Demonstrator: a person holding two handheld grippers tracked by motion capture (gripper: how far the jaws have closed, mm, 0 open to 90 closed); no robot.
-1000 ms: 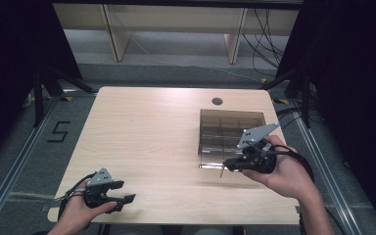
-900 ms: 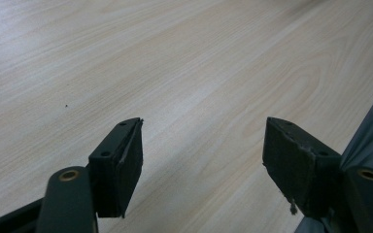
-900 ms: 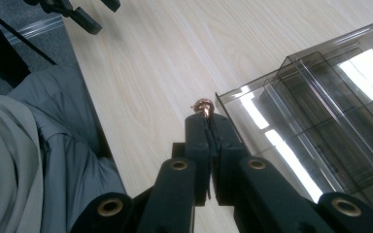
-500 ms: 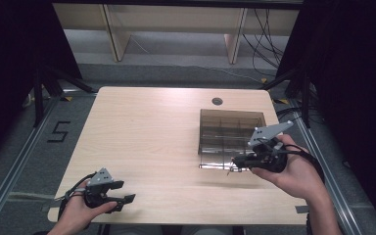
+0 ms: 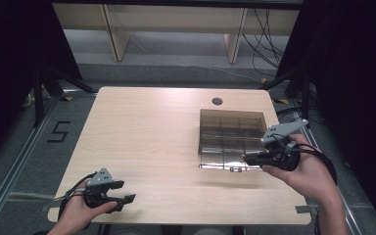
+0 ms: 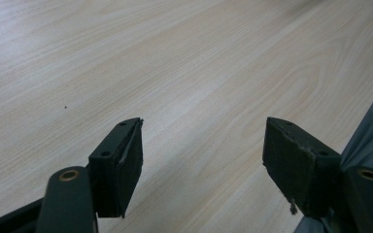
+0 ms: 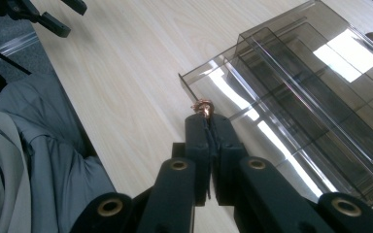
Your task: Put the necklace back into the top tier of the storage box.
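Wooden table (image 5: pixel 147 132) bare from 7 to 12 o'clock, ample room. Smoked clear compartment box (image 5: pixel 230 129) seen at 3 o'clock, lid flap folded toward the near edge. Right gripper (image 5: pixel 248 158) carried rightward since a second ago, now off the box's front corner, clenched on a small copper piece (image 7: pixel 203 107); drop judged next. Left gripper (image 5: pixel 125 201) parked at 7 o'clock, released.

Small copper-coloured piece (image 7: pixel 203 107) pinched above smoky clear box (image 7: pixel 315 92)

Table (image 5: pixel 147 132): light wood, round grommet hole (image 5: pixel 217 101) near far edge.
Floor (image 5: pixel 39 161): grey, marked "5" (image 5: pixel 58 131).
Surround: black curtains (image 5: pixel 10 58); wooden shelving (image 5: pixel 176 29) behind.
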